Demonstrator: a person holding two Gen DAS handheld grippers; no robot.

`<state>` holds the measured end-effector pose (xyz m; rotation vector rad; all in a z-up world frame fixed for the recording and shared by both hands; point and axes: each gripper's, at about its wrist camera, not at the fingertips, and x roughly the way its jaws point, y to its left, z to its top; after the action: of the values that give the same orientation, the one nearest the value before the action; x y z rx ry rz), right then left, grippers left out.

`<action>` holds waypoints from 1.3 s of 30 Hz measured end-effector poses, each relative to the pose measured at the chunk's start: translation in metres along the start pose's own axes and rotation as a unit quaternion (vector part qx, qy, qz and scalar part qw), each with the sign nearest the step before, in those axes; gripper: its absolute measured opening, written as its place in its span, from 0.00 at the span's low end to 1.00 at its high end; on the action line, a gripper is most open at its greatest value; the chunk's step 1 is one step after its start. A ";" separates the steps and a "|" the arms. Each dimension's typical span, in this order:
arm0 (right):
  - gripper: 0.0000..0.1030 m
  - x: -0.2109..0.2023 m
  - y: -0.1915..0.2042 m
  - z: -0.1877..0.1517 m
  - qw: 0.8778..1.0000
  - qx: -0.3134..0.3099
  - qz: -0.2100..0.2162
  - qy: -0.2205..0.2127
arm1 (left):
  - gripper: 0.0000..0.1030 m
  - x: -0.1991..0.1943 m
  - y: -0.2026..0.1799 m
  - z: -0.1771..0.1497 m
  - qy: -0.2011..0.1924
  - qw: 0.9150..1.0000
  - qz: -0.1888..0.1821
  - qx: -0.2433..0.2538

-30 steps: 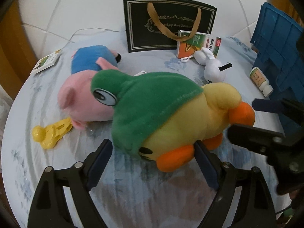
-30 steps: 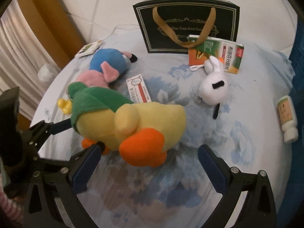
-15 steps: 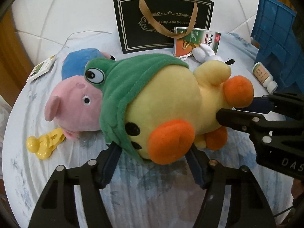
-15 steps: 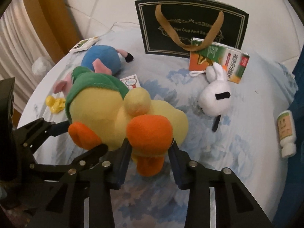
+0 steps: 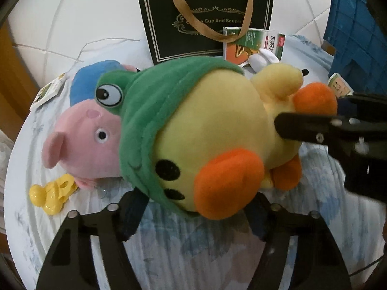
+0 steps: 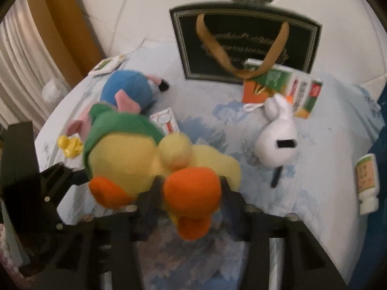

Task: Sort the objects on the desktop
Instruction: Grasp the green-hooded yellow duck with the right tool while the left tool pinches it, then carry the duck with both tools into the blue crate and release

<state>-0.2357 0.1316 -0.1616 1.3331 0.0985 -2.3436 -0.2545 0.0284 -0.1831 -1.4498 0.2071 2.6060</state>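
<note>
A yellow plush duck [image 5: 212,130] with a green frog hood and orange beak and feet is held up off the table between both grippers. My left gripper [image 5: 196,207] is shut on its head end. My right gripper [image 6: 191,200] is shut on its orange foot [image 6: 191,188]; its fingers also show from the right in the left wrist view [image 5: 314,130]. The duck also shows in the right wrist view [image 6: 135,154].
A pink pig plush in blue [image 5: 84,135] and a yellow clip [image 5: 50,195] lie left. A black gift bag [image 5: 205,21], a green-orange box [image 6: 283,91], a white rabbit plush [image 6: 278,140], a small bottle [image 6: 367,181] and a blue crate [image 5: 358,36] stand around.
Both grippers closed on the duck and lifted it off the tablecloth. The duck now sits higher and closer in both views.
</note>
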 end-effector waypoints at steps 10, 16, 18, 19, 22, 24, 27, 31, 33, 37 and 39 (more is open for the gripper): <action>0.34 -0.056 0.004 -0.011 0.999 -0.007 -0.009 -0.050 | 0.62 -0.070 -0.013 -0.001 -0.064 0.998 -0.003 0.009; 0.34 -0.142 0.018 -0.027 0.992 -0.009 -0.033 -0.121 | 0.62 -0.144 -0.034 -0.005 -0.137 0.990 -0.013 0.026; 0.34 -0.170 0.022 -0.034 0.989 -0.010 -0.047 -0.143 | 0.62 -0.169 -0.044 -0.008 -0.163 0.986 -0.019 0.035; 0.34 -0.186 0.024 -0.038 0.986 -0.011 -0.055 -0.156 | 0.62 -0.180 -0.049 -0.008 -0.174 0.984 -0.023 0.039; 0.34 -0.231 0.027 -0.052 0.980 -0.002 -0.071 -0.188 | 0.62 -0.213 -0.066 -0.011 -0.208 0.976 -0.035 0.054; 0.34 -0.258 0.026 -0.062 0.975 0.005 -0.082 -0.208 | 0.62 -0.234 -0.078 -0.012 -0.231 0.970 -0.045 0.064; 0.34 -0.298 0.027 -0.075 0.965 0.010 -0.106 -0.239 | 0.62 -0.260 -0.098 -0.010 -0.262 0.960 -0.065 0.079; 0.34 -0.349 0.022 -0.096 0.949 0.024 -0.153 -0.275 | 0.62 -0.289 -0.133 -0.003 -0.297 0.944 -0.091 0.109; 0.34 -0.372 0.013 -0.108 0.941 0.037 -0.173 -0.288 | 0.62 -0.301 -0.154 0.002 -0.310 0.936 -0.108 0.124; 0.34 -0.413 -0.005 -0.130 0.924 0.059 -0.216 -0.311 | 0.62 -0.318 -0.200 0.010 -0.328 0.920 -0.148 0.153; 0.34 -0.431 -0.016 -0.140 0.915 0.071 -0.237 -0.318 | 0.62 -0.327 -0.225 0.015 -0.333 0.913 -0.165 0.167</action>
<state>0.0585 0.3299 0.1202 0.5704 0.0527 -3.1350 -0.0514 0.2305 0.0924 -0.3980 0.2711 2.4494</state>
